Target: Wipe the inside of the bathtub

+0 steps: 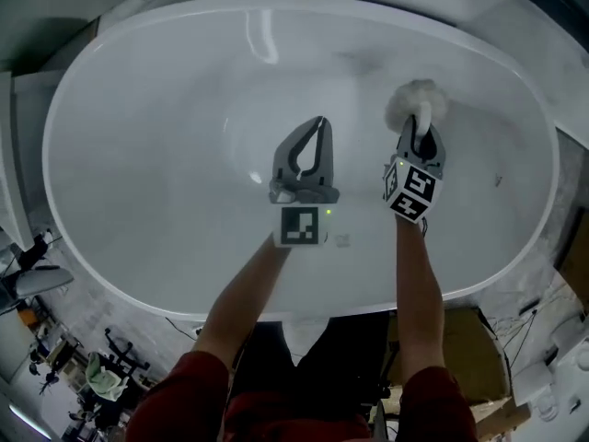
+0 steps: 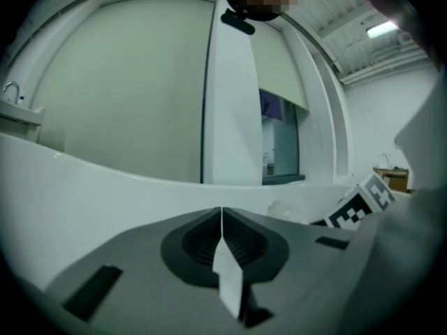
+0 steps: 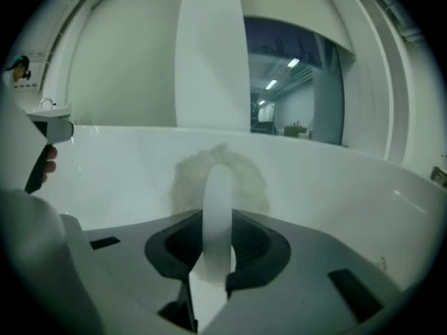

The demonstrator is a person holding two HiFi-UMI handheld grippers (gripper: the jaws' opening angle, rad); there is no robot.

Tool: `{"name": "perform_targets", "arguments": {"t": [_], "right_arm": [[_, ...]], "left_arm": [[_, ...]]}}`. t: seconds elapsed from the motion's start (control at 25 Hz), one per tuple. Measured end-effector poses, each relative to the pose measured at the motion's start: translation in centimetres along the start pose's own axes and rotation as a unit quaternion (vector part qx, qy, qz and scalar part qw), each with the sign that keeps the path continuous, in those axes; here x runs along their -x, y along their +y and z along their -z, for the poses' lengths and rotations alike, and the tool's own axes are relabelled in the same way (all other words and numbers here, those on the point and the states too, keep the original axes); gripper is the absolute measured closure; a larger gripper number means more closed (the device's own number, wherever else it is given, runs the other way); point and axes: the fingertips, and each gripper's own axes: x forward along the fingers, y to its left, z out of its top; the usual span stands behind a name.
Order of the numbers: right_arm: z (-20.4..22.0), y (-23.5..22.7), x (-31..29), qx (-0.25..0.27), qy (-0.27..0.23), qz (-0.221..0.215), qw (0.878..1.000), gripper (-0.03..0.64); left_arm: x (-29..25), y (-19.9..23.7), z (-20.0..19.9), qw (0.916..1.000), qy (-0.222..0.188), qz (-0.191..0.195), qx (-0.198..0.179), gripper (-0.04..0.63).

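Bathtub (image 1: 156, 164), glossy oval: right gripper (image 1: 418, 134) pinches fluffy round scrubber (image 1: 411, 98); left gripper (image 1: 319, 123), fingers touching.

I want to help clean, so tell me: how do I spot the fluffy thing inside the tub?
Look into the big white oval bathtub, toward its right side. There the right hand-held gripper clamps a white handle, and the fluffy scrubber sits at its far end. It is the only fuzzy round thing there; the left hand-held gripper holds nothing.
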Motion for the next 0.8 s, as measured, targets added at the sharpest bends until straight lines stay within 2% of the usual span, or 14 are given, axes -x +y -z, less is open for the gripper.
{"name": "perform_targets", "arguments": {"t": [0.16, 0.4, 0.64, 0.8], "right_arm": [[-7.9, 6.5, 5.8, 0.005, -0.033, -0.023, 0.999, 0.524], [-21.0, 15.4, 14.4, -0.003, -0.094, -0.074, 0.993, 0.523], [-34.1, 19.1, 23.9, -0.002, -0.161, -0.080, 0.984, 0.523], [-41.0, 19.2, 29.4, 0.015, -0.203, -0.079, 0.976, 0.523]], "left_arm": [[4.1, 3.3, -6.3, 0.9999, 0.000, -0.010, 0.006, 0.578], [9.9, 9.4, -18.3, 0.9985, -0.034, -0.042, 0.009, 0.578], [15.1, 13.2, -30.3, 0.9964, -0.069, -0.040, -0.028, 0.578], [17.2, 14.3, -36.4, 0.9946, -0.082, -0.056, -0.030, 0.578]]}}
